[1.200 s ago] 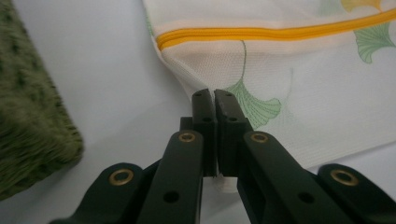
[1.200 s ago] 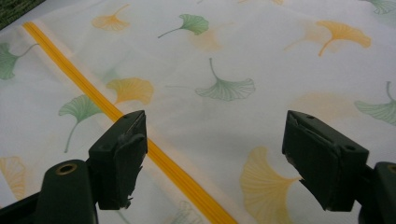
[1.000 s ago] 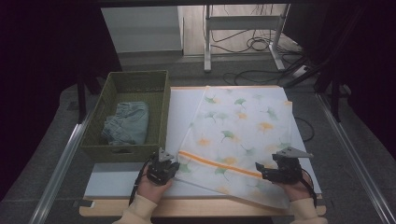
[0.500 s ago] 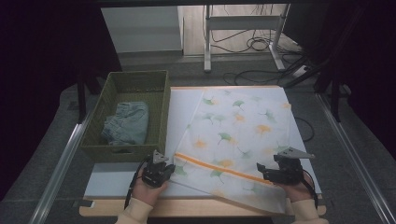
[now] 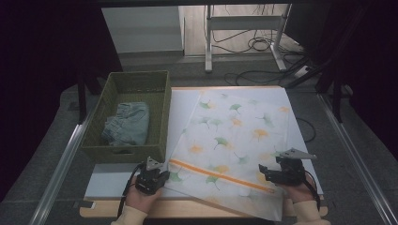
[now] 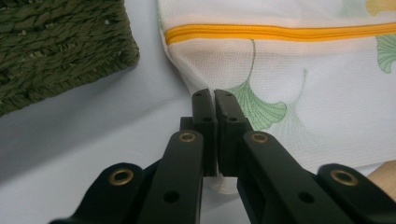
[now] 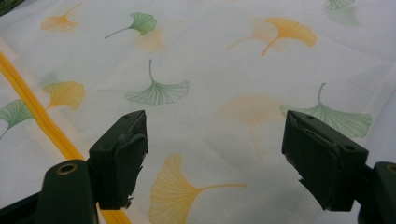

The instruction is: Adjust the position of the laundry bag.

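On the table (image 5: 108, 185), high view: a white leaf-printed mesh bag (image 5: 234, 140) with an orange zipper (image 5: 220, 174) lies just beside the green basket (image 5: 162, 117), whose folded grey cloth (image 5: 127, 123) is partly hidden by its wall. The left gripper (image 5: 151, 176) sits at the bag's near corner, the right gripper (image 5: 281, 172) over its far side. Left gripper view: jaws pinched on the bag's corner (image 6: 224, 186). Right gripper view: jaws wide apart above the bag, holding nothing. No writing is legible.

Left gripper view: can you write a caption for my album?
Left tool shut on the corner of the leaf-print bag, beside the woven basket.
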A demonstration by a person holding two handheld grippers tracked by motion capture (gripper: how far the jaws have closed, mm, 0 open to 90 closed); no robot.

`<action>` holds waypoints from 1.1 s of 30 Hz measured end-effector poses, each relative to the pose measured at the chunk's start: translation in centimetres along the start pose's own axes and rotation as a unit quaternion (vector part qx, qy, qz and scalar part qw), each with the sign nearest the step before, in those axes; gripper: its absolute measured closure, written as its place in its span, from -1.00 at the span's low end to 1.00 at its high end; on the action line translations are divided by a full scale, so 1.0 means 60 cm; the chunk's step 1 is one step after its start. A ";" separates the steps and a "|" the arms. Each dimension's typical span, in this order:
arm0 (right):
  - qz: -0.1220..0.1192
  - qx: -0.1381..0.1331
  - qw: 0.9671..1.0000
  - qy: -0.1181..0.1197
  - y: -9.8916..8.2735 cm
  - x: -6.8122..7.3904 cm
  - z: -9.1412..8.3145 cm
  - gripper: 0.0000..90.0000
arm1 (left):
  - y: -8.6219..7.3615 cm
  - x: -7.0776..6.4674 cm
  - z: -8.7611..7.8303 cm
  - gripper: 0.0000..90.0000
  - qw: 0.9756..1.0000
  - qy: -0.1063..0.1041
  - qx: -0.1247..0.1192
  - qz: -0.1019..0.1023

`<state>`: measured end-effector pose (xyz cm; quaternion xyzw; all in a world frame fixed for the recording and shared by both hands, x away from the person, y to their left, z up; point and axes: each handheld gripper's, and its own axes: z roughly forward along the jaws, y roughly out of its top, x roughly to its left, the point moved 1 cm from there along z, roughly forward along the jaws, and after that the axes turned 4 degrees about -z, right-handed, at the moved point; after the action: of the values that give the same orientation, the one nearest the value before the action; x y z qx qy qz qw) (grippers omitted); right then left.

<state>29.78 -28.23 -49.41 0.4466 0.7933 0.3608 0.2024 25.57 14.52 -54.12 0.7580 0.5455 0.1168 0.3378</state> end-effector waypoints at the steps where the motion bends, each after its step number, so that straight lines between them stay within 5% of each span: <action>1: 0.000 0.000 1.000 0.000 0.000 0.000 0.000 -0.49 | 0.001 -0.001 0.001 0.97 1.000 0.003 0.000 0.003; 7: 0.003 0.000 1.000 -0.005 0.000 -0.003 -0.002 -0.49 | 0.002 -0.006 -0.001 0.53 1.000 0.007 -0.013 0.007; 11: 0.019 -0.001 0.999 -0.043 0.001 -0.017 -0.010 -0.46 | 0.008 -0.012 -0.015 0.24 0.999 0.000 -0.041 0.011; 17: 0.048 0.014 0.995 -0.082 -0.005 -0.051 -0.025 -0.33 | 0.011 -0.019 -0.017 -0.12 0.999 0.008 -0.047 0.027; 33: 0.095 0.056 0.991 -0.076 -0.002 -0.082 0.001 -0.10 | 0.013 -0.018 -0.008 -0.22 0.999 -0.010 -0.031 0.035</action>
<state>32.32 -32.46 -49.52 0.5568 0.7485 0.2987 0.2012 25.47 13.60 -53.05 0.7672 0.5112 0.1377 0.3621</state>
